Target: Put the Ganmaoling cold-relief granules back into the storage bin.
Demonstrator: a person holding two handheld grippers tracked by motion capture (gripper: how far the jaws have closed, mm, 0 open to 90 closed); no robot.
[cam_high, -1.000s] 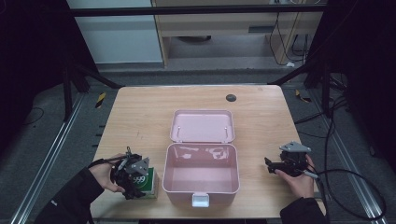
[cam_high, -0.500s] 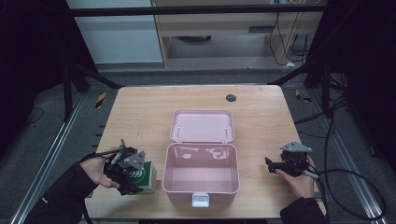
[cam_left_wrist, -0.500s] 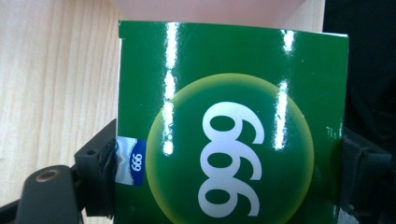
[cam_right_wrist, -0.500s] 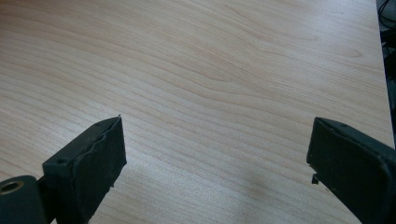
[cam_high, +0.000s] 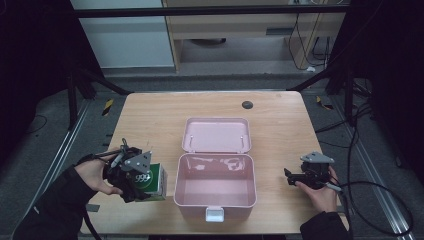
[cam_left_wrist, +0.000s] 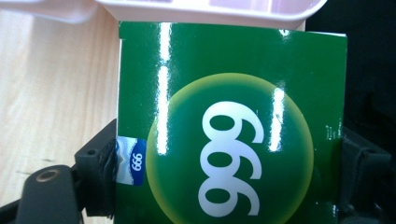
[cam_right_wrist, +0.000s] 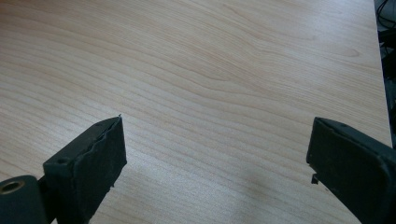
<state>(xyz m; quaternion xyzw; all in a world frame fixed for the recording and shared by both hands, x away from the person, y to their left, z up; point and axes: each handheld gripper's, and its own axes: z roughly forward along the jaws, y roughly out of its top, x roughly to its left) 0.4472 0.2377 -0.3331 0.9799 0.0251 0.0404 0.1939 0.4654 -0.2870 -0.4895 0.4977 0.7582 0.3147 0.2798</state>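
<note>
Left gripper: clamped on green "999" carton, one jaw at each side. Just beyond jaw tips: rim of pink storage box, lid open, interior seemingly empty. Right gripper: jaws spread wide, nothing between, bare wooden table beneath. Progress, judged: carton grasped, not yet inside box; placement and perhaps closing apparently remaining.

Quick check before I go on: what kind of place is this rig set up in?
Probably a lab or data-collection workstation, not a home: a bare wooden table inside a dark metal frame, loose cables on the grey floor, office cabinets behind.
</note>
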